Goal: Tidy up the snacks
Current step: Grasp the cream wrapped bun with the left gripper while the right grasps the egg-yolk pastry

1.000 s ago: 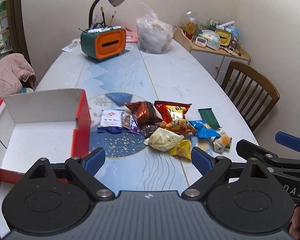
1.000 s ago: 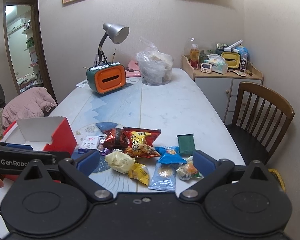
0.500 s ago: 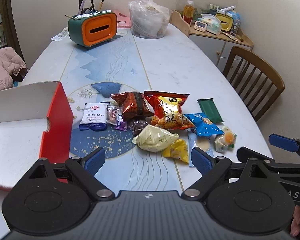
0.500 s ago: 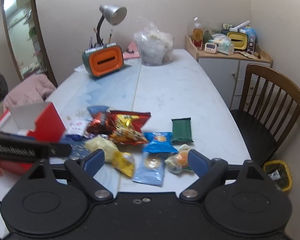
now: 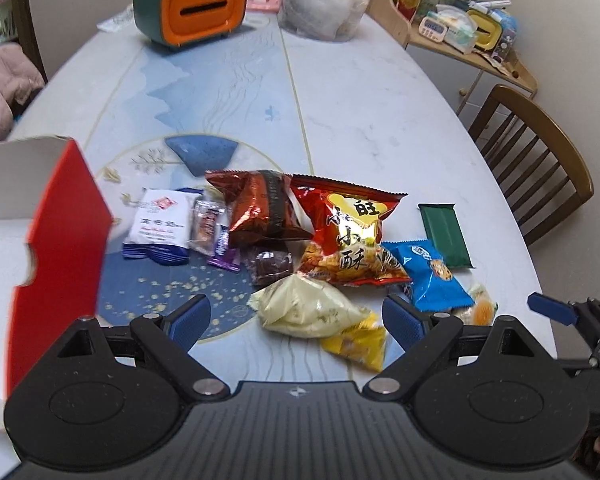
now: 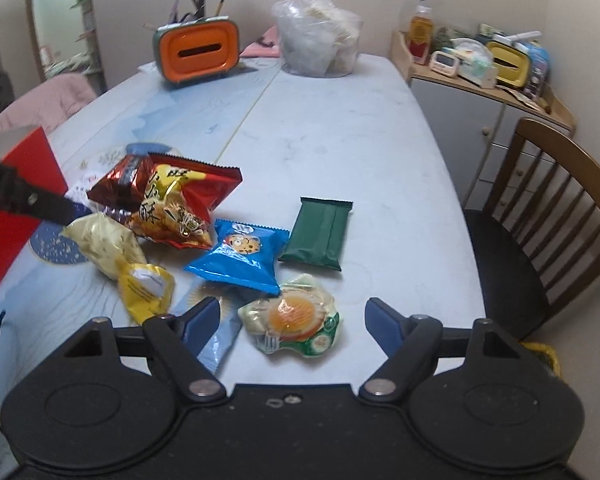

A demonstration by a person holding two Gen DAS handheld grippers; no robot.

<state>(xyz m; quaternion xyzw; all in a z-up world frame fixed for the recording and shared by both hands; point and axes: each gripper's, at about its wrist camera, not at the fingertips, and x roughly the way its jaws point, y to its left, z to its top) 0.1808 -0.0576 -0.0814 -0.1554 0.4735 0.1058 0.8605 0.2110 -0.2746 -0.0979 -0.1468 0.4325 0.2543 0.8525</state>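
From the left wrist view, the left gripper [image 5: 298, 316] hangs over the near edge of the table [image 5: 380, 92] with its jaws spread wide and nothing between the pads; just ahead of the gap lie a pale yellow packet [image 5: 306, 312] and a small bright yellow one [image 5: 358, 340], close to the right-hand jaw. Further ahead is the heap: a big red crisp bag [image 5: 348, 232], a brown foil bag [image 5: 260, 208], a white and blue packet [image 5: 160, 222] out beyond the left-hand jaw, a blue packet [image 5: 430, 276] and a dark green bar [image 5: 446, 234] beyond the right. The red box [image 5: 56, 236] stands open, well off to the left of the jaws, and what I can see of its white inside holds nothing. From the right wrist view, the right gripper [image 6: 292, 320] has been drawing its jaws in, though they are open, and a clear-wrapped snack with an orange centre [image 6: 296, 318] lies on the table between them, untouched by either pad. A pale blue sachet [image 6: 218, 340] runs under the left-hand jaw. By my reckoning the sorting has barely begun: every snack I can see is on the table and none in the box.
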